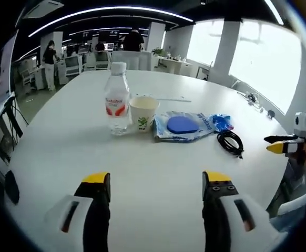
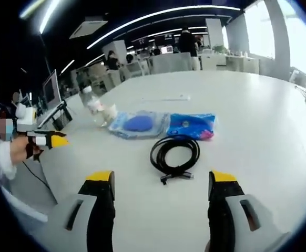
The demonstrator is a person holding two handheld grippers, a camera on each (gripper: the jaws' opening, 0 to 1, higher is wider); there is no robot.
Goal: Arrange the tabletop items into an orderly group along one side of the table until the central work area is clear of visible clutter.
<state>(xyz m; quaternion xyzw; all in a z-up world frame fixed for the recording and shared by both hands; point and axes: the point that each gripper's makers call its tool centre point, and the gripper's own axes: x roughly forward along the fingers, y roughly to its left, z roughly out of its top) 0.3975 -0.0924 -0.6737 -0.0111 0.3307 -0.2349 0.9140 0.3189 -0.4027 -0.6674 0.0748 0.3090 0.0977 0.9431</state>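
Right gripper view shows the coiled cable [image 2: 175, 155] whole; both grippers [image 1: 156, 181] [image 2: 162, 181] spread wide, empty.

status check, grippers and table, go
Left gripper and right gripper open, holding nothing. Bottle, cup, clear bag, blue packet, cable in a row mid-table. Nothing blocking.

Beyond the white table [image 1: 63, 152], an open-plan office stretches under curved ceiling light strips [image 1: 111, 10]; two people [image 1: 50, 55] stand among what appear to be desks; bright windows [image 1: 258, 58] line one side.
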